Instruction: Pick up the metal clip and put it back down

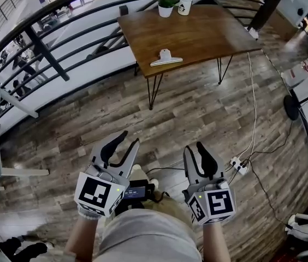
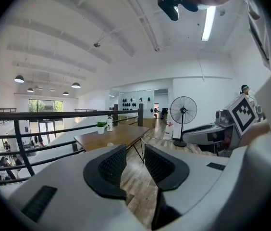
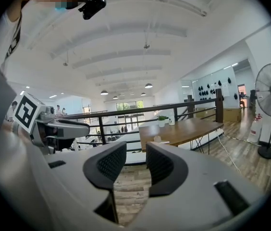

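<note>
- Holding my left gripper point(image 1: 129, 140) low over the brown wooden plank floor point(image 1: 197, 108), I am keeping its jaws moderately apart, with nothing sitting between the black ribbed pads point(image 2: 112, 165).
- I am holding my right gripper point(image 1: 194, 147) just beside it. Its jaws are likewise standing parted by a clear gap and gripping nothing, with only floor showing through.
- The silver metal clip point(image 1: 166, 58) is lying flat near the front edge of the brown rectangular wooden table point(image 1: 208, 31). It is resting well apart from both grippers, and neither is touching it.
- At the table's far edge a small white pot point(image 1: 165, 11) is standing upright and holding a green leafy plant point(image 1: 166, 0).
- Just beside the pot a white handled vessel point(image 1: 185, 3) is standing upright; I cannot tell whether anything is sitting inside it.
- A white power strip point(image 1: 238, 165) is lying on the floor to my right, with a white cable point(image 1: 254, 91) running from it toward the table.
- A black metal railing point(image 1: 45, 42) is curving behind the table.
</note>
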`<state>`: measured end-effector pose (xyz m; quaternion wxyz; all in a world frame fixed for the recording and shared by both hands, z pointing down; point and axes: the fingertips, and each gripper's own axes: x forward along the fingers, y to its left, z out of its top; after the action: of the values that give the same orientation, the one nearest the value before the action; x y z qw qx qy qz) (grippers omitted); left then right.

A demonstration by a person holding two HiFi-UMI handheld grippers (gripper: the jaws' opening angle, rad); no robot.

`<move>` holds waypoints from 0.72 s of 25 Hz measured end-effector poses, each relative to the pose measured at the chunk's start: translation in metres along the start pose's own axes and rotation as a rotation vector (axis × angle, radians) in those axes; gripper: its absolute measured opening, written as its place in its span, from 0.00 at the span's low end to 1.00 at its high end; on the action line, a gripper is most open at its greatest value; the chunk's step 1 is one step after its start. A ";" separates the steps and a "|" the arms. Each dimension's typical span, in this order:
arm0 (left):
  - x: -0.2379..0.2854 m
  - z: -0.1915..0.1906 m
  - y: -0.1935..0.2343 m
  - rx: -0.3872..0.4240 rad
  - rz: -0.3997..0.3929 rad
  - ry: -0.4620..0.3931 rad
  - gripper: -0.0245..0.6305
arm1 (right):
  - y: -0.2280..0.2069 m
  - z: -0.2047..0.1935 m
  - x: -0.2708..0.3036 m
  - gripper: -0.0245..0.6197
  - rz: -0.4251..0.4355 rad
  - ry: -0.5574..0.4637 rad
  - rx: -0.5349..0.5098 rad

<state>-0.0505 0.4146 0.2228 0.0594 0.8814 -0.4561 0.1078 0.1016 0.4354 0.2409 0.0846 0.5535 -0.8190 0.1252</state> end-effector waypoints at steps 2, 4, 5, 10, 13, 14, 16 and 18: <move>0.001 -0.001 -0.004 -0.003 0.000 -0.006 0.23 | -0.004 0.000 -0.004 0.25 -0.005 -0.006 0.002; 0.004 -0.002 -0.006 -0.005 -0.003 -0.014 0.22 | -0.007 -0.001 -0.006 0.25 -0.010 -0.008 0.003; 0.005 -0.002 -0.006 -0.005 -0.006 -0.016 0.23 | -0.008 -0.001 -0.006 0.25 -0.013 -0.008 0.004; 0.020 -0.006 -0.002 -0.011 -0.026 -0.013 0.22 | -0.015 -0.003 0.004 0.25 -0.028 -0.006 0.011; 0.035 -0.004 0.002 -0.006 -0.036 -0.014 0.22 | -0.023 -0.002 0.013 0.25 -0.038 -0.007 0.013; 0.040 -0.003 0.004 -0.003 -0.039 -0.016 0.23 | -0.027 -0.002 0.017 0.25 -0.042 -0.007 0.014; 0.052 -0.001 0.010 0.003 -0.045 -0.017 0.23 | -0.033 0.000 0.028 0.25 -0.049 -0.005 0.017; 0.065 0.004 0.019 0.015 -0.053 -0.019 0.23 | -0.039 0.005 0.042 0.25 -0.054 -0.003 0.017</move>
<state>-0.0289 0.3515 0.2346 0.0513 0.8946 -0.4322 0.1010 0.1222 0.3825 0.2527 0.0820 0.5761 -0.8029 0.1290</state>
